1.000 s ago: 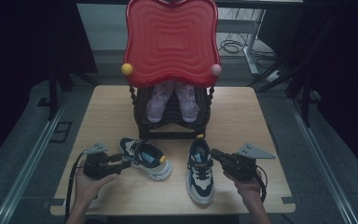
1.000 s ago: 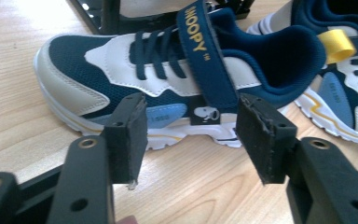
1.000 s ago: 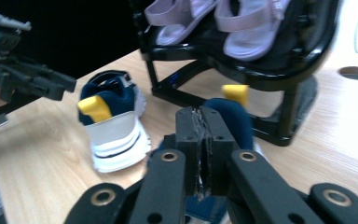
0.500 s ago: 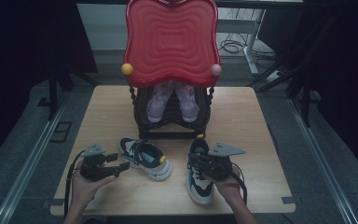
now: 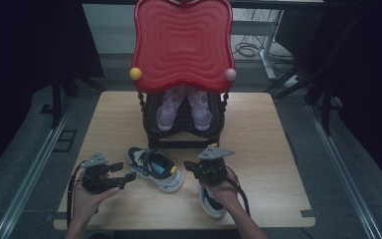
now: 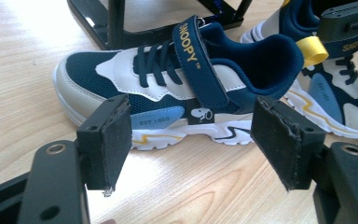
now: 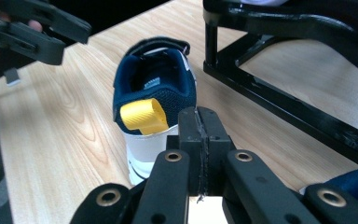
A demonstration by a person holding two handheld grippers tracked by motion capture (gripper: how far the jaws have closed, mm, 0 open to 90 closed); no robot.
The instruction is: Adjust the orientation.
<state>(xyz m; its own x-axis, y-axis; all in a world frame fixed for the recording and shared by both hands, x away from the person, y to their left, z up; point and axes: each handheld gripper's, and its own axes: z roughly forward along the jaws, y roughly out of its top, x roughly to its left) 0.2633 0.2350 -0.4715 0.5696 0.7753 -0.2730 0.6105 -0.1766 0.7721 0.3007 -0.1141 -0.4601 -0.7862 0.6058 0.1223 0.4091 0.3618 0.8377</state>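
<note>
Two navy, white and cream children's shoes lie on the wooden table (image 5: 268, 149). One shoe (image 5: 154, 168) (image 6: 168, 93) lies on its sole just ahead of my left gripper (image 5: 128, 177) (image 6: 191, 135). Its jaws have just been opening and stand open, and the pads touch nothing. My right gripper (image 5: 191, 169) (image 7: 199, 126) is shut on nothing, and it points at this shoe's heel (image 7: 154, 84), close to its yellow pull tab (image 7: 142, 115). The second shoe (image 5: 211, 204) (image 6: 335, 93) lies under my right hand.
A black shoe rack (image 5: 151, 124) stands mid-table with a pair of pink shoes (image 5: 184, 107) inside and a red wavy top (image 5: 181, 45). Its base bar (image 7: 279, 102) runs just right of the right gripper. The table's front edge is close behind both hands.
My right gripper has swung left, from right of the second shoe to above it, ending near the first shoe's heel. The left hand has stayed in place.
</note>
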